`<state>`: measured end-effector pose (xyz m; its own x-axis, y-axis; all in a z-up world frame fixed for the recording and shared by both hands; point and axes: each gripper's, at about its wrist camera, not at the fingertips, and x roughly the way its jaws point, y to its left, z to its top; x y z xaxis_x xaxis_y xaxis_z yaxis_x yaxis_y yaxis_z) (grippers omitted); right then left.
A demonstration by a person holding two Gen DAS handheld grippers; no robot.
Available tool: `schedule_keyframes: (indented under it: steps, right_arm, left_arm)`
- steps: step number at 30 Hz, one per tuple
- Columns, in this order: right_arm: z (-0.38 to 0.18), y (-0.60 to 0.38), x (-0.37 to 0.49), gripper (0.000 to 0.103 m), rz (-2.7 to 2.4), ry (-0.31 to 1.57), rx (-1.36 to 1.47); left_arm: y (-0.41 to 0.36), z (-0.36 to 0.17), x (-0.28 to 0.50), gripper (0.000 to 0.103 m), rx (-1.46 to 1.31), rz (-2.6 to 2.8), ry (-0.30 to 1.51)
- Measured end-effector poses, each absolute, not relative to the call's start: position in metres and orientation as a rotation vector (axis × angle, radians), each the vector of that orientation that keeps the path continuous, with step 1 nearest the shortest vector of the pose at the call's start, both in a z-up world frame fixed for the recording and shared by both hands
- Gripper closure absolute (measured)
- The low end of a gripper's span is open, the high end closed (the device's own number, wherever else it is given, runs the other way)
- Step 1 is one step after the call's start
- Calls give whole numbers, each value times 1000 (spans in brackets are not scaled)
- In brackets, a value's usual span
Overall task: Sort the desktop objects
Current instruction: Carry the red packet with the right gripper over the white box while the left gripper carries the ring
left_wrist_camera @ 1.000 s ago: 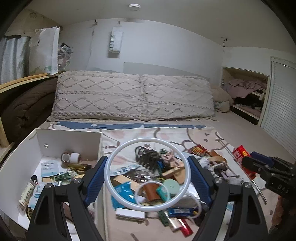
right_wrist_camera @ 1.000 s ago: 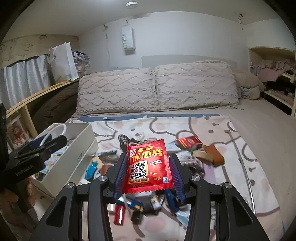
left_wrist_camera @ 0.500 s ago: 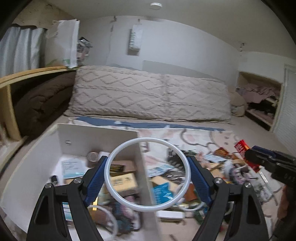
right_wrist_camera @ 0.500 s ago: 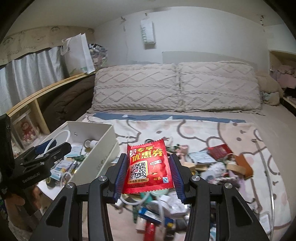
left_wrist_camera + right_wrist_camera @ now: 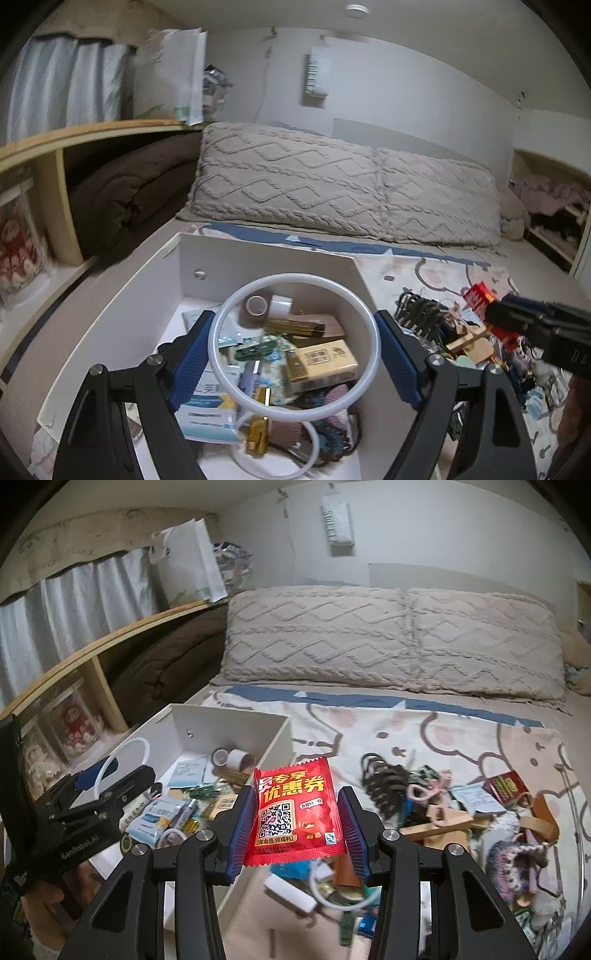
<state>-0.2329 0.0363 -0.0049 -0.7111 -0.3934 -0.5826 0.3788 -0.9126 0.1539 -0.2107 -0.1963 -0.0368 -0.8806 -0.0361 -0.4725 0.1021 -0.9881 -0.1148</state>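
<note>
Left wrist view: the thin white plastic ring [image 5: 294, 347], clamped between the left gripper [image 5: 295, 354] pads, has been carried from the clutter to above the open white box [image 5: 147, 295]. The red foil sachet [image 5: 293, 812] is gripped by the right gripper [image 5: 295, 821] beside the box; release is judged next.

Right gripper [image 5: 517, 325] cut off by the right edge of the left wrist view, red sachet [image 5: 480, 299] half hidden behind its black jaw. Left gripper [image 5: 88, 794] cut by the left edge of the right wrist view, white ring [image 5: 127, 753] only partly showing. Box contents [image 5: 321, 362] behind the ring blurred, small print unreadable. Loose pile [image 5: 436, 812] on the bed smeared, lower items hidden behind black fingers [image 5: 391, 849].
</note>
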Motion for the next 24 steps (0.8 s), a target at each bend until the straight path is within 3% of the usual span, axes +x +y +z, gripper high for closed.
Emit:
schedule_keyframes:
  steps: [11,24]
  right_arm:
    - [-10,-26,-233,56,-2488,58,907]
    - [-23,-55,-233,56,-2454,113,947]
  left_arm:
    - [-240,-47,-206,19,801,-2901,284]
    - [-247,-63,-210,19,935,-2838,217]
